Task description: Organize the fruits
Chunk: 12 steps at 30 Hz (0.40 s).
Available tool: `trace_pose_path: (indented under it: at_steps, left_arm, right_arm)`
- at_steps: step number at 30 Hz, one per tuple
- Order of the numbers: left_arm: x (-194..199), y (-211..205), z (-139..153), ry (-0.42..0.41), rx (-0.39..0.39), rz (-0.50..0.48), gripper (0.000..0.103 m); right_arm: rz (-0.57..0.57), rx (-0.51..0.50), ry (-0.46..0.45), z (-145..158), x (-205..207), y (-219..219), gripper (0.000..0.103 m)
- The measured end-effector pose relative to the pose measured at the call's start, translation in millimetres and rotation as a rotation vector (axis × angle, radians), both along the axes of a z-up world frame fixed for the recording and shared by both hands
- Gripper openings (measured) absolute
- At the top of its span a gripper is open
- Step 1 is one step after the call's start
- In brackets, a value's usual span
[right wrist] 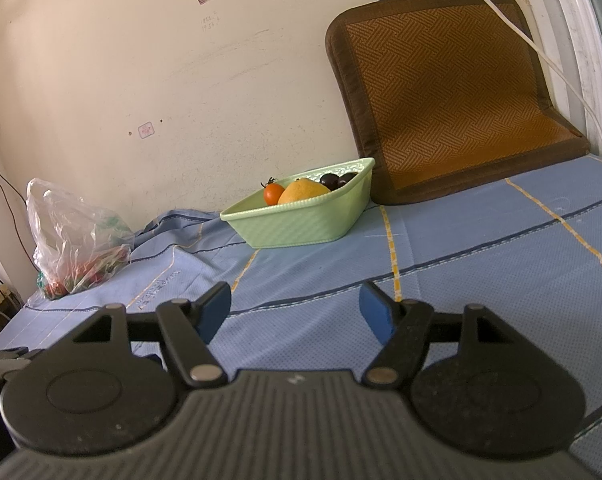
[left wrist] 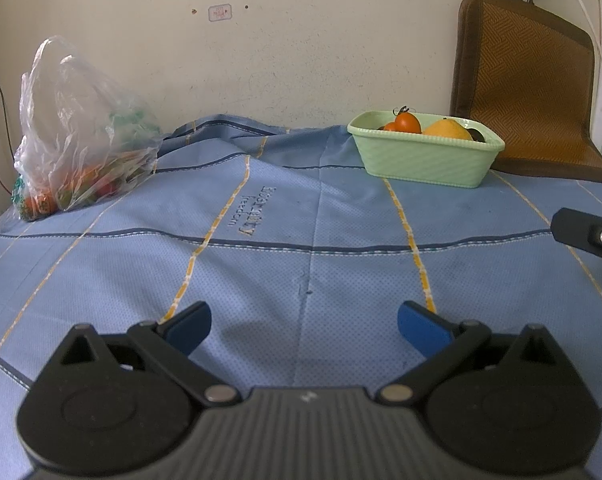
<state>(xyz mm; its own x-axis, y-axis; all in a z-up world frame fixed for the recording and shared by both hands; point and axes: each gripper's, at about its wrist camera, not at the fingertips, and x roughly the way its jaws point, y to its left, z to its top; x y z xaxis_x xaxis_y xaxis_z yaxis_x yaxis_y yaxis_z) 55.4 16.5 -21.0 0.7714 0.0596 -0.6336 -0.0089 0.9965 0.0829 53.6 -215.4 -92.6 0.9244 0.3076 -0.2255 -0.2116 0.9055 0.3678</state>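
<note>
Two grippers idle over the cloth (left wrist: 321, 216), both empty; judged step: between picks, or the task is near its end

Cloth: blue, striped, covers the whole surface, rumpled toward the wall. No loose fruit on it in either view

Mat (right wrist: 453, 92): brown woven, leans on the wall behind the basket

Bag (left wrist: 81, 136): clear plastic, far left by the wall, well apart from the basket. Red, orange and green items inside; too blurred to name

Basket (left wrist: 425, 160): pale green, far right near the wall. Holds a tomato (left wrist: 407, 122), a yellow fruit (left wrist: 447, 130) and two dark round fruits (right wrist: 335, 180)

Left gripper (left wrist: 303, 326): jaws apart, nothing between them, tilted down at bare cloth in the near middle

Right gripper (right wrist: 295, 308): jaws apart, nothing held, close to level, aimed toward the basket; its black tip shows at the right edge of the left view

Next move, as judged: if more fruit is to be sorted, it sits in the bag. That calls for the left gripper to reach left, and the thin film likely needs one gripper to hold it open while the other picks
</note>
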Motion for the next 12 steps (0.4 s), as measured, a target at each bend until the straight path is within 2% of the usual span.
trace_pose_path:
  at_steps: [5,9,12]
  left_arm:
    - [0.1,0.0,0.0,-0.002,0.0,-0.002,0.103]
    - [-7.8,-1.5,2.3,-0.064,0.0,-0.019,0.102]
    - [-7.3,-6.9,1.2,-0.063,0.026,-0.031,0.103]
  right_arm:
    - [-0.001,0.0,0.0,0.0,-0.1,-0.1,0.073]
    - [0.0,0.0,0.0,0.1,0.3,-0.3,0.073]
    - [0.001,0.0,0.0,0.1,0.3,-0.3,0.073]
